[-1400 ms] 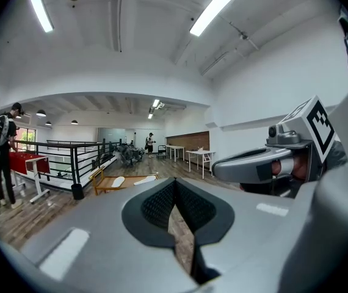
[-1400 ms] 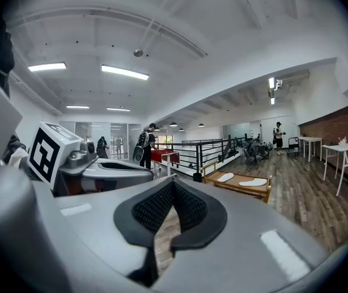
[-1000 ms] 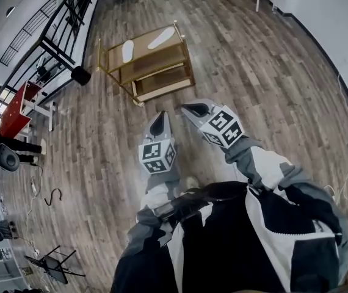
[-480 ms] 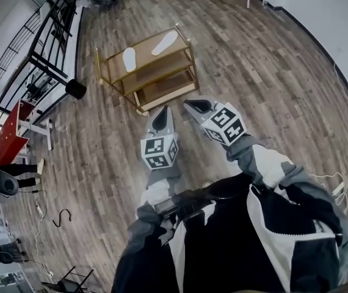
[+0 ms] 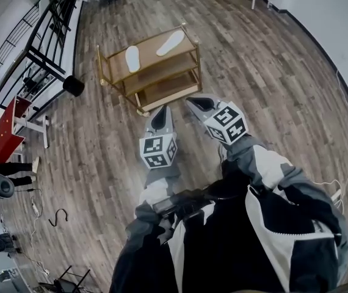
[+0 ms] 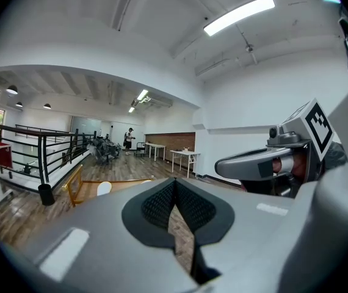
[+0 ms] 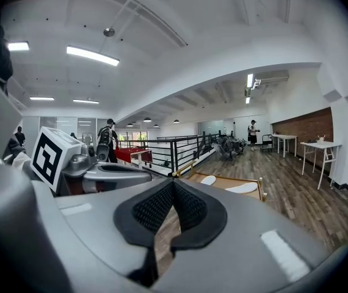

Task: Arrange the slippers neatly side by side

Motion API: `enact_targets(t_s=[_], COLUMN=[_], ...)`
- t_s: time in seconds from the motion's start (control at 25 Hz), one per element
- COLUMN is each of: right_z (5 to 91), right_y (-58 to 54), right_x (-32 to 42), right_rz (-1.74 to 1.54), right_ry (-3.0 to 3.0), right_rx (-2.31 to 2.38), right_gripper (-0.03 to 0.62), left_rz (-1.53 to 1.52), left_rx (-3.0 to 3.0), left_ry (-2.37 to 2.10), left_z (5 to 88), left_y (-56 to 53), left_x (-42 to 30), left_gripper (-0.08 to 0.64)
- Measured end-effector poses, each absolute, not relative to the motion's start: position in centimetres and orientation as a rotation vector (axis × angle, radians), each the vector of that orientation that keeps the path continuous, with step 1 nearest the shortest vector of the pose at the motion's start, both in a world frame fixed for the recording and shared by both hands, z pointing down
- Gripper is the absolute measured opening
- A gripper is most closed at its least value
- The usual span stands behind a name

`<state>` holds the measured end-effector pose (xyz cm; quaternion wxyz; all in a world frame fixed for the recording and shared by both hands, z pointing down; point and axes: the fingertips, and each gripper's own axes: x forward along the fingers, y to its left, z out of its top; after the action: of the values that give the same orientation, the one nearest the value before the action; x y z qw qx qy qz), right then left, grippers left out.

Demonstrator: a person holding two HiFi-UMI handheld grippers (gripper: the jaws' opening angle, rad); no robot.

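Two white slippers lie on the top shelf of a rack, apart from each other and not parallel. The left slipper has its long axis running nearly straight away from the person. The right slipper slants, its far end swung out to the right, so the pair splays open at the far ends. Both look flat, thin and pale, sole or insole up; I cannot tell which.

The rack stands on the wood floor, ahead of both grippers and a little to their left, well apart from them. The left gripper points roughly toward the left slipper, and the right gripper sits just beside it, aimed nearer the rack's right end. Neither is clearly closer. Both sets of jaws are closed tight with nothing between them.

Most likely the reach comes first, then turning the slanted slipper to match its mate.
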<state>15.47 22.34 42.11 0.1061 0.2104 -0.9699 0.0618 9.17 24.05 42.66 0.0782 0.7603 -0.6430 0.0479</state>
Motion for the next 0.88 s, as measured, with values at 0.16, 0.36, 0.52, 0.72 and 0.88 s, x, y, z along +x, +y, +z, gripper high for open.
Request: enact_targets(t_s=[0.16,0.36,0.52,0.72,0.88], right_z=[42.1,41.1,40.0,39.9,40.3], right_y=[19.0,13.3,9.3,4.5,1.8], right_x=[14.2,12.9,11.7,11.1,10.7], right_rz=[0.18,0.153,0.118,0.123,0.116], right_ry=[-2.877,-2.911,-2.937,-2.945,-2.946], right_rx=[0.585,0.517,0.449,0.39,0.335], right_gripper=[0.005,0.005,0.005,0.005,0.005], left_rz=[0.163,0.161,0.174,0.189,0.186], left_rx=[2.247,2.202,2.169,2.129,2.091], left_ry=[-1.958,-2.034,-2.088,-2.133,-2.174], left_z=[43.0,41.9,41.0,40.6,40.7], left_y=[20.8,15.6,11.6,6.8,4.2], left_x=[8.1,6.7,5.7,5.4,5.2], left_gripper=[0.002,0.002,0.002,0.002,0.002])
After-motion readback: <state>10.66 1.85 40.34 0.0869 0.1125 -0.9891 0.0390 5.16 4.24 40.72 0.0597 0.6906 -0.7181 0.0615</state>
